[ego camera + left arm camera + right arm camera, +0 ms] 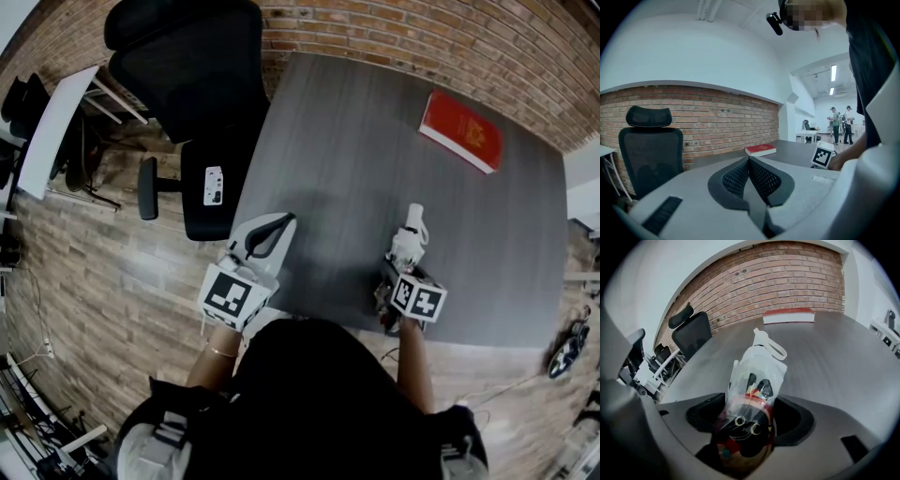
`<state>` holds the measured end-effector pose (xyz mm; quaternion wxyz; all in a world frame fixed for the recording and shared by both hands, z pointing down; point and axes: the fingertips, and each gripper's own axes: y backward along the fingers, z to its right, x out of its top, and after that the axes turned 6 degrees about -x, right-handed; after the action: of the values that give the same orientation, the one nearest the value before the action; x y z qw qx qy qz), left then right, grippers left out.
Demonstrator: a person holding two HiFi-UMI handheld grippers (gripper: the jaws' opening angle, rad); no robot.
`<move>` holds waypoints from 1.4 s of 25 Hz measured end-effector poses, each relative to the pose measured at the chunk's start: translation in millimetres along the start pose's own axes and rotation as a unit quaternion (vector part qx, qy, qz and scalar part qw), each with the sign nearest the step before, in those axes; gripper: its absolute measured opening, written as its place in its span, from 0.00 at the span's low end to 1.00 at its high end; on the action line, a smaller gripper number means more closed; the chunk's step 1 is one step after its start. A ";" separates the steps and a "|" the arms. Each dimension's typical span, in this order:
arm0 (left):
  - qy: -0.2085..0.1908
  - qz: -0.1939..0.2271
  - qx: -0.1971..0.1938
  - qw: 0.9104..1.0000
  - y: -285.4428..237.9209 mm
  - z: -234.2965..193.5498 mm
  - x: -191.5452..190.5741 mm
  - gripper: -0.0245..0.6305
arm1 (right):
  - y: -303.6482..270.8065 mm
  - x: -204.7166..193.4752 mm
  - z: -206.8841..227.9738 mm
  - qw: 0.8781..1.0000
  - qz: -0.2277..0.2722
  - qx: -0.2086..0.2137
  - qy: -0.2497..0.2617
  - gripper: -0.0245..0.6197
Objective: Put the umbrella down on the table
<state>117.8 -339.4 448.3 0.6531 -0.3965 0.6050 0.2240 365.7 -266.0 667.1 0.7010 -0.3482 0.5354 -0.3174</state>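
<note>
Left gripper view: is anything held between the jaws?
No, the left gripper has its jaws closed together with nothing between them.

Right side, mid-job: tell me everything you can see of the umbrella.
The umbrella is a folded compact one in a clear plastic sleeve, patterned in red, black and white with a cartoon face. A white strap loop shows at its far end. The right hand-held gripper is shut on its near end, and it points out over the grey table. Whether it touches the tabletop cannot be told.

The umbrella (757, 378) has its near end hidden in the right gripper (751, 420). The head view's edge crops the chair (187, 56)
</note>
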 end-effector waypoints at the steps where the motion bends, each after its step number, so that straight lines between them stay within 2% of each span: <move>1: 0.000 0.001 0.000 1.000 0.3 0.2 -0.1 0.03 | -0.7 -0.9 0.7 1.000 -0.001 -0.001 0.000 0.53; 12: -0.001 -0.001 -0.006 1.000 3.1 3.1 -1.7 0.03 | 6.6 6.0 2.2 1.000 0.011 -0.015 -0.008 0.56; 20: -0.002 0.000 -0.030 1.000 -8.6 16.1 0.3 0.03 | 42.2 38.4 12.0 0.996 0.084 -0.026 -0.017 0.55; 22: -0.002 0.001 -0.037 0.999 -11.2 20.7 1.7 0.03 | 55.9 49.3 10.9 0.993 0.111 -0.023 -0.017 0.51; 26: -0.006 0.002 -0.047 0.999 -14.1 29.9 3.6 0.03 | 85.9 68.3 6.0 0.985 0.173 -0.022 -0.009 0.35; 28: -0.008 0.002 -0.052 0.999 -14.6 34.4 5.1 0.03 | 103.7 77.8 5.5 0.978 0.208 -0.025 -0.011 0.21; 29: -0.008 0.003 -0.054 0.998 -15.0 36.6 6.3 0.03 | 112.4 82.3 6.1 0.974 0.224 -0.026 -0.014 0.17; 33: -0.005 0.012 -0.066 0.998 -16.4 45.8 12.7 0.03 | 146.6 97.8 9.4 0.959 0.281 -0.029 -0.022 0.10; 35: -0.008 0.015 -0.070 0.997 -16.2 50.9 14.8 0.03 | 162.6 101.3 9.6 0.953 0.301 -0.030 -0.022 0.03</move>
<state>164.0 -311.5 435.6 0.6251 -0.4306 0.5886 0.2783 409.6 -257.1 480.6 0.7649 -0.1981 0.6092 -0.0678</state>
